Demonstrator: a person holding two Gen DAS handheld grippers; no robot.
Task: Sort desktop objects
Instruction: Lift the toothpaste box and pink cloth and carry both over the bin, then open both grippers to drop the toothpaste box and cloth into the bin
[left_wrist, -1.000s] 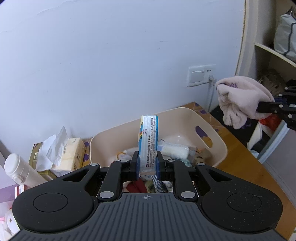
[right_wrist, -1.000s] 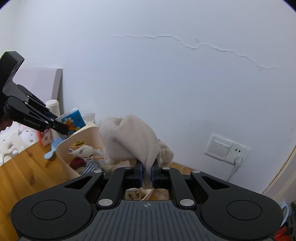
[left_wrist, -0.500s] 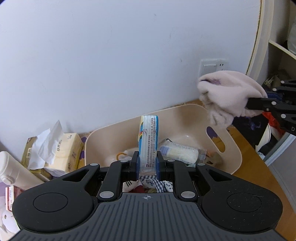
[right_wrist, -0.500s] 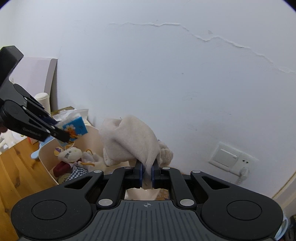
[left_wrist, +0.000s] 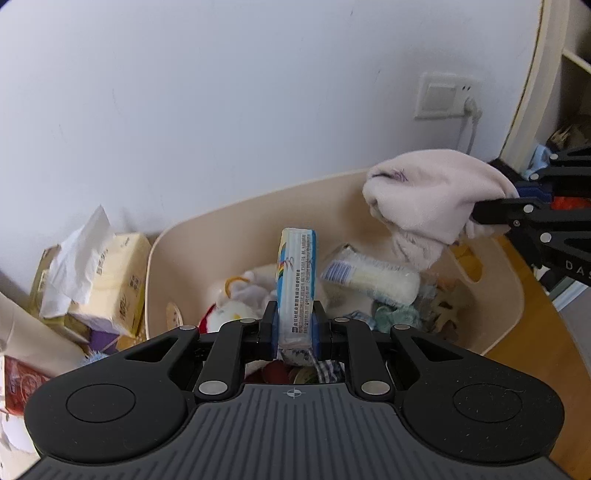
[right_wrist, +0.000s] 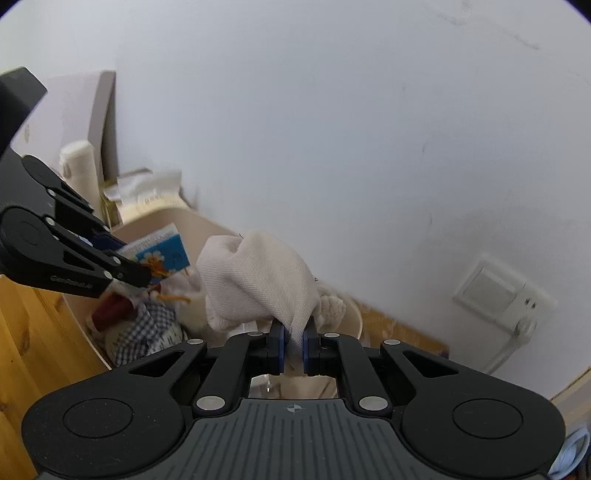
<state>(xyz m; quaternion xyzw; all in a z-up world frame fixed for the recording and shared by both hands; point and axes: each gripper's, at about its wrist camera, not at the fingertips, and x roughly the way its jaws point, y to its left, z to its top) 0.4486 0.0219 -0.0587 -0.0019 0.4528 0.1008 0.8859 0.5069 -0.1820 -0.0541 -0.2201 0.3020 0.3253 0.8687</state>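
Observation:
My left gripper (left_wrist: 294, 325) is shut on a blue and white tissue pack (left_wrist: 297, 280), held upright over the beige basket (left_wrist: 236, 221). In the right wrist view the same pack (right_wrist: 162, 254) pokes out of the left gripper (right_wrist: 142, 273) above the basket (right_wrist: 79, 306). My right gripper (right_wrist: 293, 341) is shut on a pale pink cloth (right_wrist: 258, 280) that bunches up over the basket's right part. From the left wrist view that cloth (left_wrist: 432, 195) hangs from the right gripper (left_wrist: 480, 212) above the basket's right rim.
The basket holds a plush toy (left_wrist: 236, 310), a checked cloth (right_wrist: 147, 328) and a wrapped roll (left_wrist: 373, 277). A yellow tissue pack (left_wrist: 110, 273) and a white bottle (right_wrist: 79, 166) stand left of it. A wall socket (left_wrist: 443, 96) and a shelf (left_wrist: 569, 92) lie right.
Both grippers have sunk toward the basket with their loads. The cloth has moved left, from beyond the basket's right side to over its right rim.

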